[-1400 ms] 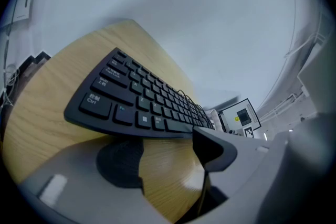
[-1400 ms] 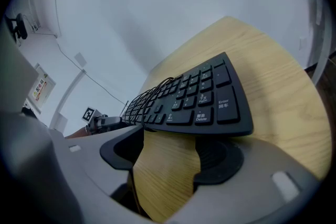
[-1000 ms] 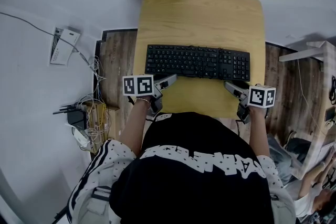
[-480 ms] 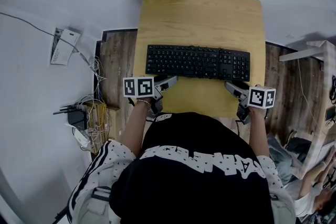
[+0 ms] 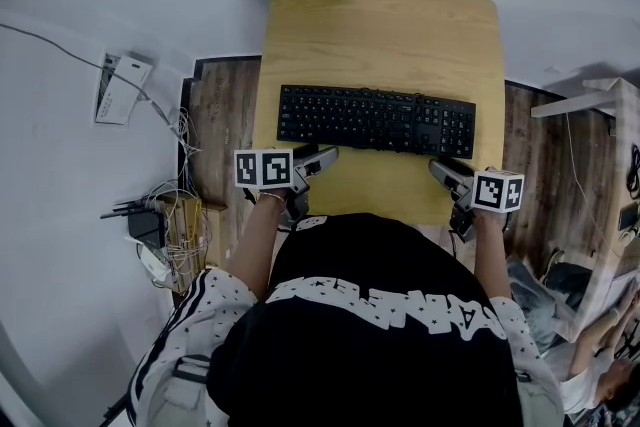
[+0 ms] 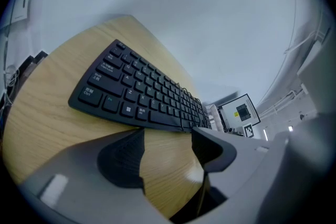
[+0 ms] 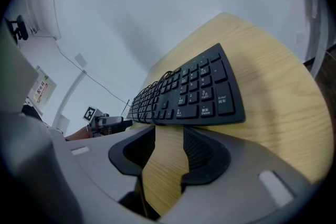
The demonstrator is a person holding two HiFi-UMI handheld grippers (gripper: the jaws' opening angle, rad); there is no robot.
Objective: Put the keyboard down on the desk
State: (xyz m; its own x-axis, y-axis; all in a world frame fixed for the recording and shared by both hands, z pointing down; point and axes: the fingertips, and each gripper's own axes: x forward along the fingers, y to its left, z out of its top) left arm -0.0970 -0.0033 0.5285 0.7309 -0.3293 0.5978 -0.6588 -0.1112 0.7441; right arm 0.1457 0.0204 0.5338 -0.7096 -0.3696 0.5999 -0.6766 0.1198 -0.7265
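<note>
A black keyboard (image 5: 376, 118) (image 6: 142, 94) (image 7: 194, 92) lies flat across the middle of the light wooden desk (image 5: 380, 25). My left gripper (image 5: 325, 154) (image 6: 168, 134) is just short of the keyboard's near left edge, open, with only bare desk between its jaws. My right gripper (image 5: 440, 167) (image 7: 169, 134) rests before the keyboard's near right corner. Its jaws have just been closing and now stand narrower. Nothing is between them and they touch nothing. Neither gripper holds the keyboard.
Tangled cables and small devices (image 5: 160, 215) lie on the floor left of the desk, near a white box (image 5: 120, 87). A white shelf (image 5: 585, 100) stands at the right. The person's torso is against the desk's near edge.
The right gripper's jaws look slightly narrower than before. The keyboard and the left gripper stay where they were.
</note>
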